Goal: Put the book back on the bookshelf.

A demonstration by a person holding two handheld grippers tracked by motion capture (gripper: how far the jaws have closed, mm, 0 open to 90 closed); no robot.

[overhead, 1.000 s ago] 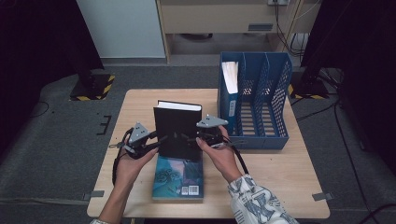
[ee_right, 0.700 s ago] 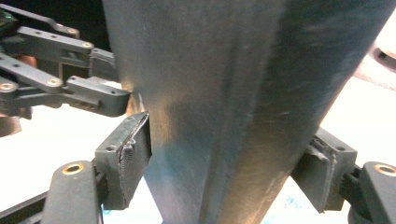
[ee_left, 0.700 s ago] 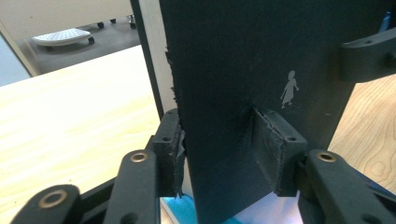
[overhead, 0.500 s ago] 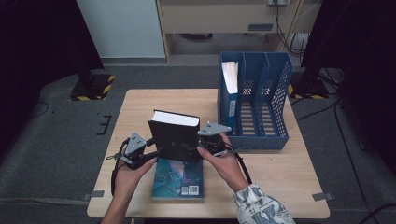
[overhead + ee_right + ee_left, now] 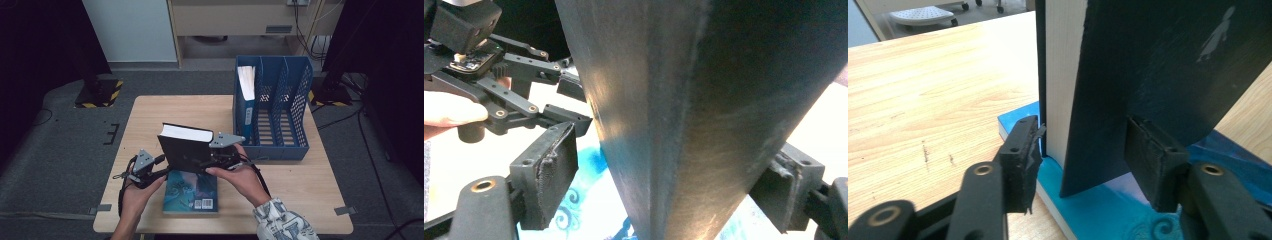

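Here, 2 books sit near the middle of the wooden table (image 5: 300, 185): a black hardcover book (image 5: 186, 150) stands upright, tilted a little, and a blue paperback (image 5: 192, 192) lies flat under its near edge, barcode toward the person. The black book's lower corner rests on the paperback's cover in the left gripper view (image 5: 1158, 70).

The left gripper (image 5: 159, 167) sits at the book's lower left corner. Its 2 jaws are spread to either side of that corner; 1 pad (image 5: 1020, 150) lies just beside the spine edge, the other against the cover, though whether they truly squeeze it is hard to tell from this angle.

The right gripper (image 5: 207, 162) comes in from the right at the book's lower edge, held by the right hand (image 5: 242, 177). In the right gripper view its jaws stand wide on both sides of the dark cover (image 5: 704, 100), with a visible gap at the left pad (image 5: 549, 172), so they straddle the book without pinching it. The left gripper (image 5: 504, 100) shows beyond.

To the far right stands 1 blue file rack (image 5: 295, 120) with 3 slots; 1 white-paged folder (image 5: 246, 92) stands in its leftmost slot, the other 2 hold nothing. It stands well apart from the books, and nothing lies between.
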